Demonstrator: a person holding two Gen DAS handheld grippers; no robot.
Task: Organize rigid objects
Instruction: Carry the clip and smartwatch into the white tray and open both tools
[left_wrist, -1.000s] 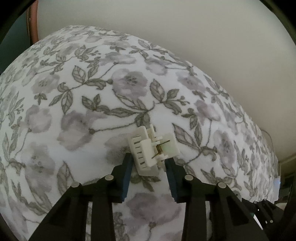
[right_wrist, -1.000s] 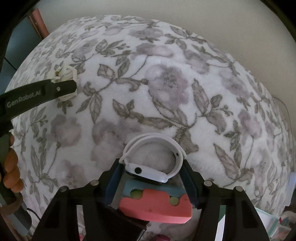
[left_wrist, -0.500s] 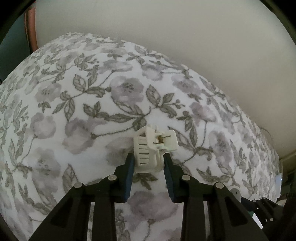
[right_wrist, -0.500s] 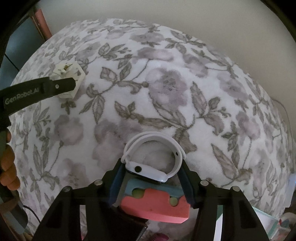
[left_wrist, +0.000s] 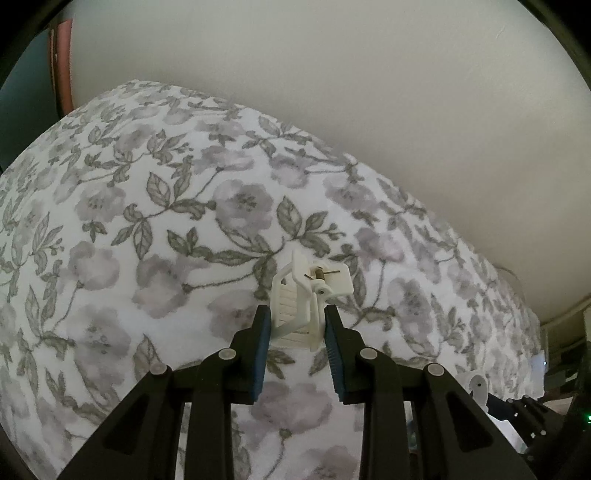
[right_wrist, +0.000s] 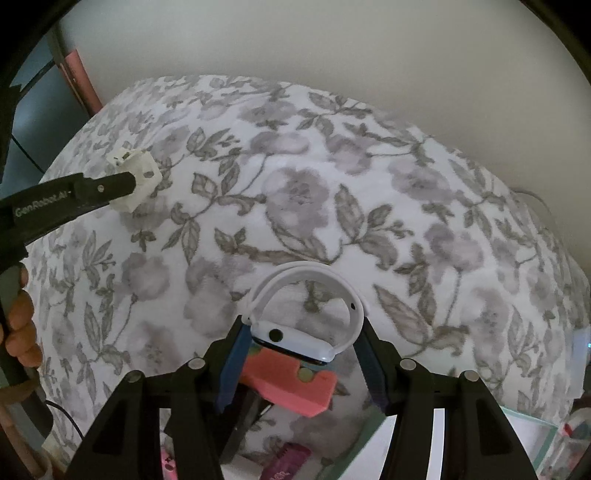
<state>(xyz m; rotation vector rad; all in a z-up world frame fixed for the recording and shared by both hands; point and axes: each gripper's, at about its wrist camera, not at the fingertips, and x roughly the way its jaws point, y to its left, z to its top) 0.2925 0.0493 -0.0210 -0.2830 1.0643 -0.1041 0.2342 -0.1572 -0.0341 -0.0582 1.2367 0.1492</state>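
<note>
A white plastic hair claw clip (left_wrist: 314, 284) is pinched between the blue pads of my left gripper (left_wrist: 297, 314), which holds it above the floral blanket (left_wrist: 147, 240). The right wrist view shows the same clip (right_wrist: 142, 170) at the tip of the left gripper (right_wrist: 125, 184), far left. My right gripper (right_wrist: 303, 328) is shut on a white smartwatch (right_wrist: 291, 338), its pads on either side of the strap loop. The watch hangs above a pink foam block (right_wrist: 291, 384).
The floral blanket (right_wrist: 295, 203) runs back to a plain pale wall (right_wrist: 332, 44). A person's hand (right_wrist: 18, 332) grips the left tool. A teal-edged box (right_wrist: 517, 424) and small pink items (right_wrist: 288, 458) lie at the near edge.
Both grippers have risen off the blanket with their objects. The left jaws have narrowed on the clip, which has turned between them. The watch stays gripped.
</note>
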